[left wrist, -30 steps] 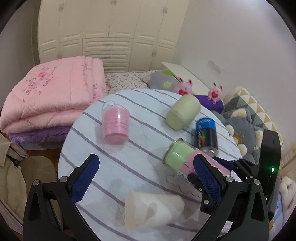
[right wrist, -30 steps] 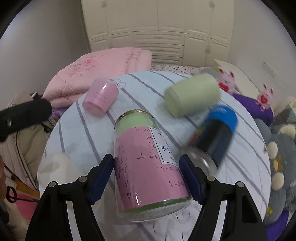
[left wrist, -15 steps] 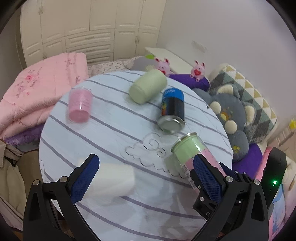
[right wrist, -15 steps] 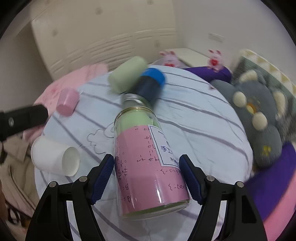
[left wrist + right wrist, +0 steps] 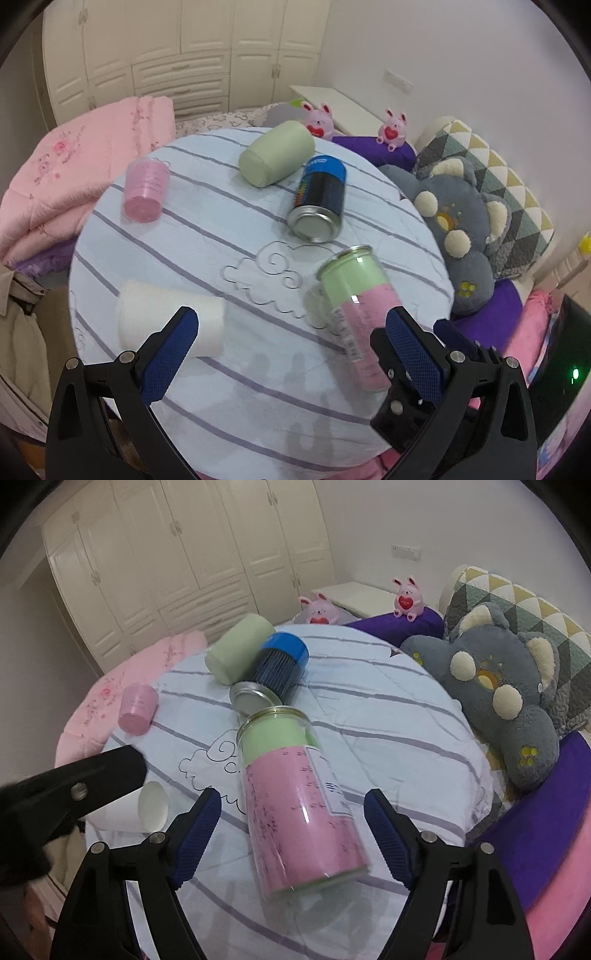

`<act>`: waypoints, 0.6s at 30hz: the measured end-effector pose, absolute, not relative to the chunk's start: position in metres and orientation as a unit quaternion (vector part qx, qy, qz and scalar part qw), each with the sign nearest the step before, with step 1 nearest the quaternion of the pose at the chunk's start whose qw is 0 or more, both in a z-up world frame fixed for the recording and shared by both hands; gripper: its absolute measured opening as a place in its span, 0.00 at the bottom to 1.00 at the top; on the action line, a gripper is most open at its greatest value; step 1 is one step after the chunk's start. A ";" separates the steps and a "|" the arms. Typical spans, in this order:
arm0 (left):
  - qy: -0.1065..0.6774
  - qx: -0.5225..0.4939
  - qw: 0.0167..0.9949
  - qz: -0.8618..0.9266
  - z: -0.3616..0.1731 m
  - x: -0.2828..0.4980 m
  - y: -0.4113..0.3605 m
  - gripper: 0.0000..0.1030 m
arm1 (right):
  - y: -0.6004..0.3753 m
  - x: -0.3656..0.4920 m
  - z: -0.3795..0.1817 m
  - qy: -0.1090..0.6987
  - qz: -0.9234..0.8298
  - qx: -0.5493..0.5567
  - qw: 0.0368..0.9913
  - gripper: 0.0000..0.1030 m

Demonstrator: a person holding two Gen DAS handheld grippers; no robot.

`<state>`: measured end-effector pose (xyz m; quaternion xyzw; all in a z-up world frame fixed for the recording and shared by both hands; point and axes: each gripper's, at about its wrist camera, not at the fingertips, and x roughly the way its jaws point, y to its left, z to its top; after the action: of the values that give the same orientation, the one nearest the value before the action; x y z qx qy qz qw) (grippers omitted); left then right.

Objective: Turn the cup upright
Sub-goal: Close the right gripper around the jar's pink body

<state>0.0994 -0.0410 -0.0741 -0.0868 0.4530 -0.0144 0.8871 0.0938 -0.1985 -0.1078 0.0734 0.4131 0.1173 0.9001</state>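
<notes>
A clear can-shaped cup (image 5: 299,808) with a pink and green label stands tilted on the round striped table (image 5: 388,716), its rim end up; it also shows in the left wrist view (image 5: 354,314). My right gripper (image 5: 291,834) is open, its fingers apart on either side of the cup without touching it. My left gripper (image 5: 291,354) is open and empty above the table's near edge, left of that cup. A white cup (image 5: 171,321) lies on its side by the left finger.
A pink cup (image 5: 144,188) stands upside down at the far left. A pale green cup (image 5: 275,153) and a blue-and-black can (image 5: 319,197) lie on their sides at the back. Plush cushions (image 5: 461,229) are at the right, a pink quilt (image 5: 59,177) at the left.
The right gripper's fingers have opened away from the pink and green cup, which now rests tilted on the table. The left gripper has pulled back and both views have swung.
</notes>
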 end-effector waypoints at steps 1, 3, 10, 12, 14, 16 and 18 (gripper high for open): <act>0.456 -0.090 0.885 -0.015 -0.075 0.101 -0.046 1.00 | -0.203 0.092 -0.106 0.413 0.118 0.074 0.900 0.79; 0.463 -0.093 0.881 -0.020 -0.077 0.106 -0.059 1.00 | -0.213 0.089 -0.104 0.413 0.122 0.078 0.899 0.79; 0.497 -0.085 0.863 -0.021 -0.094 0.125 -0.103 1.00 | -0.256 0.087 -0.101 0.403 0.106 0.080 0.906 0.79; 0.509 -0.084 0.857 -0.019 -0.101 0.132 -0.113 1.00 | -0.266 0.090 -0.104 0.407 0.105 0.080 0.904 0.79; 0.519 -0.088 0.850 -0.012 -0.109 0.140 -0.120 1.00 | -0.274 0.093 -0.109 0.412 0.103 0.080 0.902 0.79; 0.528 -0.092 0.845 -0.001 -0.116 0.146 -0.123 1.00 | -0.283 0.097 -0.116 0.421 0.104 0.084 0.897 0.79; 0.533 -0.094 0.840 0.020 -0.123 0.153 -0.123 1.00 | -0.289 0.102 -0.123 0.429 0.105 0.086 0.893 0.79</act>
<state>0.1534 -0.1235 -0.1228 -0.0944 0.5335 0.0204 0.8403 0.1024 -0.2890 -0.1228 0.0858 0.4288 0.1047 0.8932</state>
